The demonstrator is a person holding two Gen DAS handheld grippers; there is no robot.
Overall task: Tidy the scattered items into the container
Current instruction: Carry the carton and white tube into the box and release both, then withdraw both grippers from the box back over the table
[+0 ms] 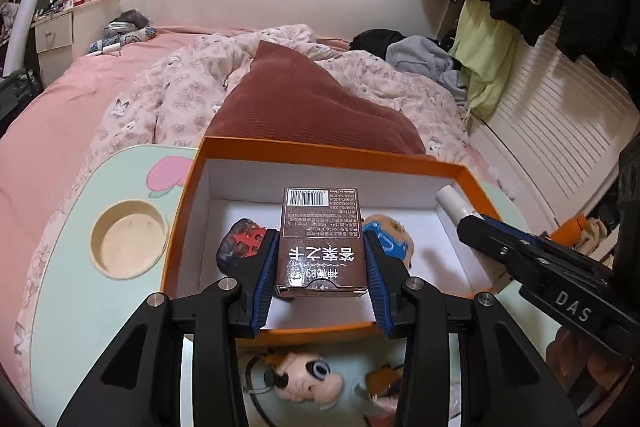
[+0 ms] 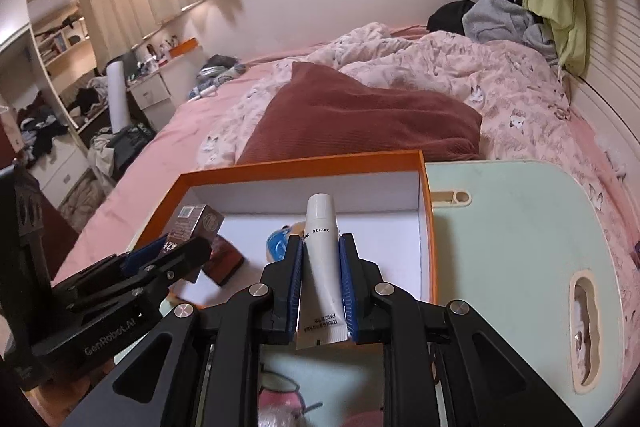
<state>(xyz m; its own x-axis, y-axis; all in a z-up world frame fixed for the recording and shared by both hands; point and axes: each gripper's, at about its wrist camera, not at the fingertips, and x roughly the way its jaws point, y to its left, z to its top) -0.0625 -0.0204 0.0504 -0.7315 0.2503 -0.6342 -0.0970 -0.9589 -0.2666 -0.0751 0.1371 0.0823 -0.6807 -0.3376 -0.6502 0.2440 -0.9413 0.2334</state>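
Observation:
An orange box (image 1: 332, 153) with a white inside stands on a mint lap tray (image 1: 76, 267). My left gripper (image 1: 322, 255) is shut on a brown carton (image 1: 322, 227) with white lettering, held over the box's near half. My right gripper (image 2: 320, 251) is shut on a white tube (image 2: 322, 251), cap forward, over the box (image 2: 304, 163). Inside the box lie a dark stone-like toy with red marks (image 1: 240, 239) and a blue-and-tan figure (image 1: 390, 231). The right gripper and tube (image 1: 452, 203) also show at the box's right wall in the left wrist view.
On the tray in front of the box lie a pig-like figure (image 1: 304, 379) and a small orange item (image 1: 384, 383). The tray has a round cup recess (image 1: 128, 239) and a handle slot (image 2: 586, 323). Behind is a bed with a maroon pillow (image 1: 304, 103) and pink quilt.

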